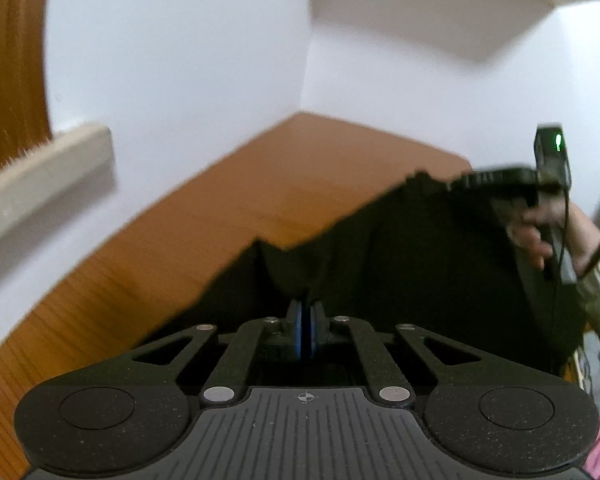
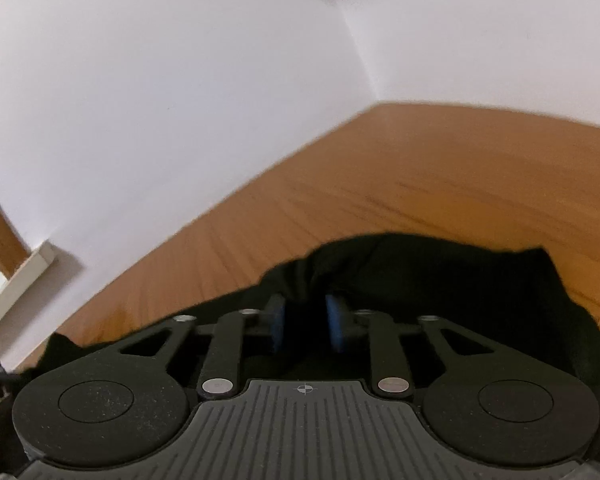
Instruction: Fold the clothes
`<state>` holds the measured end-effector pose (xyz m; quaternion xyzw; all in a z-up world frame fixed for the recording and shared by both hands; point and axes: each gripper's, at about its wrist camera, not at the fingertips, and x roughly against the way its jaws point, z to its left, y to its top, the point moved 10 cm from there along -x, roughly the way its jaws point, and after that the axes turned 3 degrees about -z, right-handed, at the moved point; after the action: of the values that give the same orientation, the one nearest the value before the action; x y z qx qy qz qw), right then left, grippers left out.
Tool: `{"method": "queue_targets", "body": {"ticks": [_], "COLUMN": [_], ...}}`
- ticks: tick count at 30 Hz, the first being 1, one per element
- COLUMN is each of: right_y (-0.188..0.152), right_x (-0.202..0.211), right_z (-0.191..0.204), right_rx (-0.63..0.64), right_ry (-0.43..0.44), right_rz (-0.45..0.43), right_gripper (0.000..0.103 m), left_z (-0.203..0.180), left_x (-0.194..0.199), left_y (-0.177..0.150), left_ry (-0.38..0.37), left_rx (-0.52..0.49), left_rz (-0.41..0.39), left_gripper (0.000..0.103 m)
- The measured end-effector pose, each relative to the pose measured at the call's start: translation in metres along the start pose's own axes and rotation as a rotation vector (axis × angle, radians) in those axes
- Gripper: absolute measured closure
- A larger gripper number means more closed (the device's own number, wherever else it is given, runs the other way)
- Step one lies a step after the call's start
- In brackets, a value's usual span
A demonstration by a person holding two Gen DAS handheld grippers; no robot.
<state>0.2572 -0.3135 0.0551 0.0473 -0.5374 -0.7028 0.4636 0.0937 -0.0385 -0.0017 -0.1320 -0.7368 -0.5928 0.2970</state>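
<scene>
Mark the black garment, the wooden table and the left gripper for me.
black garment (image 1: 420, 264), left wrist view, on the cloth's broad middle
wooden table (image 2: 440, 184), right wrist view, on bare wood beyond the cloth
left gripper (image 1: 306, 316), left wrist view, between its blue fingertips

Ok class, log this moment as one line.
left gripper: shut on black garment | right gripper: shut on black garment | black garment: edge raised above wooden table

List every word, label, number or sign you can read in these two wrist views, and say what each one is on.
No readable words, labels, brands or numbers in either view.
Left gripper: a small crosshair mark on its body, no text.
Right gripper: the same crosshair mark, no text.
Device above the right gripper, seen from the left wrist: a lit green indicator, too blurred to tell any symbol.
</scene>
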Motion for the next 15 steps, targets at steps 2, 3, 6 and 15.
{"method": "queue_targets", "body": {"ticks": [2, 3, 6, 15], "right_y": [0.001, 0.001, -0.002, 0.005], "right_x": [0.006, 0.010, 0.013, -0.002], "right_z": [0.005, 0.006, 0.003, -0.023], "right_rx": [0.015, 0.023, 0.036, -0.127], "right_ry": [0.006, 0.012, 0.007, 0.066], "right_rz": [-0.021, -0.026, -0.002, 0.068], "right_gripper": [0.095, 0.095, 0.090, 0.054], "left_z": [0.001, 0.003, 0.013, 0.033], "left_x": [-0.001, 0.000, -0.001, -0.046], "left_y": [-0.003, -0.003, 0.010, 0.027], "left_ry": [0.008, 0.012, 0.023, -0.054], "left_rx": [0.003, 0.006, 0.039, 0.199], "left_rz": [-0.003, -0.011, -0.044, 0.004], "left_gripper": [0.083, 0.078, 0.066, 0.070]}}
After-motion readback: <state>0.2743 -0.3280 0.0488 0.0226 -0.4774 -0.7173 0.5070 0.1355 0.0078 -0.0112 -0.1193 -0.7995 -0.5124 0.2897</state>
